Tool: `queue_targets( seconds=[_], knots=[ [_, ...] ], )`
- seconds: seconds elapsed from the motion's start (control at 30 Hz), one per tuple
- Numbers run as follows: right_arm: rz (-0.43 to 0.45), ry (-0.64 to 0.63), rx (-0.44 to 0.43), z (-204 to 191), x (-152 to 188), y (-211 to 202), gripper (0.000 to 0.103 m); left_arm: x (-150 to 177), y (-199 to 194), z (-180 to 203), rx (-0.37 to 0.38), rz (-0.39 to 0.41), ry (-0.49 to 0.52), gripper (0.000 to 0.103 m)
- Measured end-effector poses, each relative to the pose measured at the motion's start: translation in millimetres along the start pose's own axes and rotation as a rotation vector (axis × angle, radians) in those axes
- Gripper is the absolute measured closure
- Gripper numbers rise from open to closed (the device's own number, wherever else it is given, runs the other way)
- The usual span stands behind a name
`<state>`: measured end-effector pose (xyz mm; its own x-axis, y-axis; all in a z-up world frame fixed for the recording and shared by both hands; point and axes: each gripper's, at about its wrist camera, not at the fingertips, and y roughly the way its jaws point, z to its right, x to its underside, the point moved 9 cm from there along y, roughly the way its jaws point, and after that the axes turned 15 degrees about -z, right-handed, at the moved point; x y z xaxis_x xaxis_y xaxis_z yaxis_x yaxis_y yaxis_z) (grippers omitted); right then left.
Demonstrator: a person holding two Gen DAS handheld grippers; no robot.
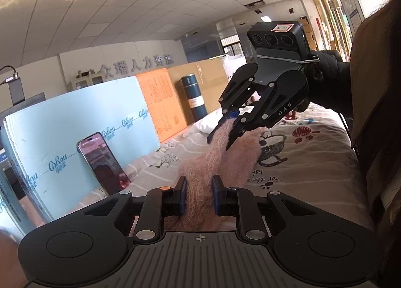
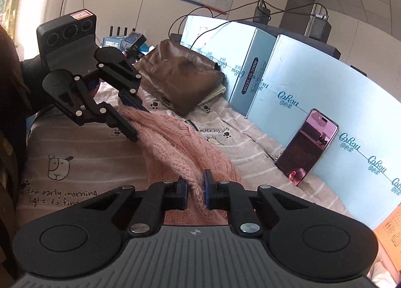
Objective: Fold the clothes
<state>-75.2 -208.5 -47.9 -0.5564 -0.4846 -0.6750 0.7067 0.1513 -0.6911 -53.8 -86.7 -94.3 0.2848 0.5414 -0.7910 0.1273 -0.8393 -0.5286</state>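
A pink knitted sweater [image 1: 225,157] is held up off the bed between both grippers, stretched as a band from one to the other. My left gripper [image 1: 199,187] is shut on one end of it; in the right wrist view the left gripper [image 2: 140,122] pinches the far end of the sweater [image 2: 175,142]. My right gripper [image 2: 196,187] is shut on the other end; in the left wrist view the right gripper [image 1: 221,132] clamps the knit from above. The rest of the sweater sags onto the bed.
The bed sheet [image 1: 300,162] is striped with cartoon prints. Light blue boxes [image 1: 75,122] line the far side with a phone [image 1: 104,162] leaning on them. A brown leather bag [image 2: 180,75] lies on the bed [image 2: 75,142]. An orange box [image 1: 158,102] and a dark cylinder [image 1: 193,95] stand behind.
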Motion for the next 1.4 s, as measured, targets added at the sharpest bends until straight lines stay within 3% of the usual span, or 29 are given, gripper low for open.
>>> queue_targets(
  seconds=[0.23, 0.57, 0.63, 0.67, 0.7, 0.73, 0.77, 0.8, 0.83, 0.9, 0.97, 1.1, 1.2, 1.3, 1.4],
  knots=[
    [-0.018, 0.040, 0.010, -41.5, 15.5, -21.4, 0.092, 18.9, -8.1, 23.3, 0.070, -0.060, 0.020, 0.084],
    [-0.029, 0.201, -0.141, -94.4, 41.9, -11.8, 0.092, 56.1, -3.6, 39.8, 0.068, -0.166, -0.027, 0.079],
    [-0.043, 0.263, -0.172, -102.7, 52.9, -5.9, 0.091, 63.1, 0.4, 45.3, 0.052, -0.216, -0.008, 0.073],
    [-0.048, 0.294, -0.185, -105.6, 58.2, -3.4, 0.088, 66.5, 2.1, 47.7, 0.044, -0.239, 0.001, 0.060],
    [-0.046, 0.317, -0.189, -107.4, 62.3, -3.3, 0.088, 67.8, 1.1, 46.5, 0.025, -0.246, 0.000, 0.040],
    [-0.032, 0.333, -0.176, -106.6, 65.2, -6.9, 0.078, 69.1, -1.6, 43.1, 0.015, -0.253, -0.015, 0.032],
    [-0.017, 0.348, -0.160, -105.5, 67.9, -11.1, 0.060, 70.4, -4.3, 39.6, 0.006, -0.260, -0.029, 0.025],
    [0.008, 0.363, -0.123, -100.8, 69.8, -18.1, 0.052, 71.7, -7.0, 36.2, -0.004, -0.266, -0.044, 0.025],
    [0.032, 0.383, -0.082, -92.6, 72.1, -25.4, 0.045, 73.0, -9.8, 32.6, -0.014, -0.273, -0.059, 0.025],
    [0.072, 0.436, -0.003, -71.5, 79.3, -39.2, 0.042, 75.1, -16.5, 21.2, -0.035, -0.270, -0.100, 0.021],
    [0.098, 0.507, 0.117, -42.6, 91.5, -50.8, 0.029, 78.8, -26.4, 4.6, -0.067, -0.245, -0.170, 0.017],
    [0.089, 0.726, 0.327, 22.3, 135.3, -65.4, 0.025, 81.7, -44.4, -31.2, -0.123, -0.169, -0.321, 0.014],
    [0.122, 0.977, 0.420, 71.5, 172.4, -74.7, 0.024, 79.4, -44.0, -73.6, -0.235, -0.101, -0.526, 0.000],
    [0.130, 1.193, 0.467, 110.7, 209.1, -79.6, 0.024, 88.3, -22.3, -111.3, -0.327, -0.182, -0.723, 0.000],
    [0.084, 1.294, 0.512, 138.5, 233.8, -76.5, 0.024, 95.4, 5.4, -129.2, -0.278, -0.287, -0.808, 0.000]
  ],
)
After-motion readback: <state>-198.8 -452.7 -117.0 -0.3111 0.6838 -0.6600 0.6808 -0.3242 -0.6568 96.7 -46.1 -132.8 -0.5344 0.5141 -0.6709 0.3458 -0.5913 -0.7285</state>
